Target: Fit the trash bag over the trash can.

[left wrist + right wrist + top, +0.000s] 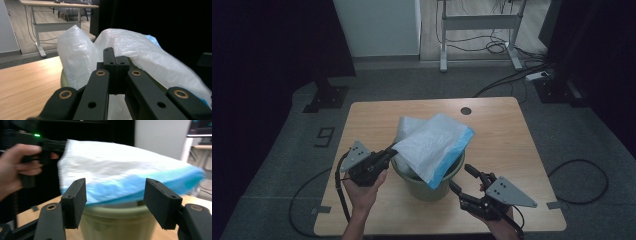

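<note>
Clearly the lining job is only begun: the left gripper (388, 151), jaws clamped together on the bag's (434, 142) left edge, holds it draped loosely over the green bin (427, 187) mid-table, its blue hem hanging over the front rim rather than tucked round. The right gripper (464, 181) waits just beside the bin, jaws apart and empty. No writing is readable, save a "9" marked on the floor (326, 135).
</note>
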Demonstrator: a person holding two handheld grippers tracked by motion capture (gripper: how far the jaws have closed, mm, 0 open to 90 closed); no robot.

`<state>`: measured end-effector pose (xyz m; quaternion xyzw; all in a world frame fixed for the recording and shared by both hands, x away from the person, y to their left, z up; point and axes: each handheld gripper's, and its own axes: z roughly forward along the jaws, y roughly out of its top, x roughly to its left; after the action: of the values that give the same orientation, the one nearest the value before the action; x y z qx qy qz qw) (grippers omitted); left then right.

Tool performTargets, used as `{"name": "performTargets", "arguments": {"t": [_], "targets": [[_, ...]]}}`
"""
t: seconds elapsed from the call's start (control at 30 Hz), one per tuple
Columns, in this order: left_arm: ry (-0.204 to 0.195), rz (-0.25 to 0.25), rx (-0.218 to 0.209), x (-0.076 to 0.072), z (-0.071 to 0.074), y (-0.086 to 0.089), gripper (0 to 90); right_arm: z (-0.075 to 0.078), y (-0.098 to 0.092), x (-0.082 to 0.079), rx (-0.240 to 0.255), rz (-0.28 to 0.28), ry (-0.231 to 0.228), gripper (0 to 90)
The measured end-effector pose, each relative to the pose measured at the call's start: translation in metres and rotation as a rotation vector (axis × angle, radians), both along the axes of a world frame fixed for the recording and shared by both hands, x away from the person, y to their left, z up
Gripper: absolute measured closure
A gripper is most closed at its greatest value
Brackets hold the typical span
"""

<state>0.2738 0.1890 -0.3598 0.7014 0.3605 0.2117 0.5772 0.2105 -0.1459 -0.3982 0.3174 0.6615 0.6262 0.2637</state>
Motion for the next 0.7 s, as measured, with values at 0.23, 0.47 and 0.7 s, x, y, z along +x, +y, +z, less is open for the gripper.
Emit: {"name": "performTargets", "arguments": {"t": [0.23, 0.47, 0.7], "targets": [[0.009, 0.012, -0.009, -0.003, -0.004, 0.01, 90.0, -0.008, -0.016, 0.015, -0.002, -0.063, 0.048, 34.8], [0.035, 0.017, -0.039, -0.002, -0.012, 0.021, 90.0, -0.01, -0.024, 0.034, -0.003, -0.111, 0.072, 39.2], [0.054, 0.013, -0.074, -0.002, -0.019, 0.028, 89.9, -0.006, -0.028, 0.06, 0.005, -0.139, 0.085, 51.1]]}}
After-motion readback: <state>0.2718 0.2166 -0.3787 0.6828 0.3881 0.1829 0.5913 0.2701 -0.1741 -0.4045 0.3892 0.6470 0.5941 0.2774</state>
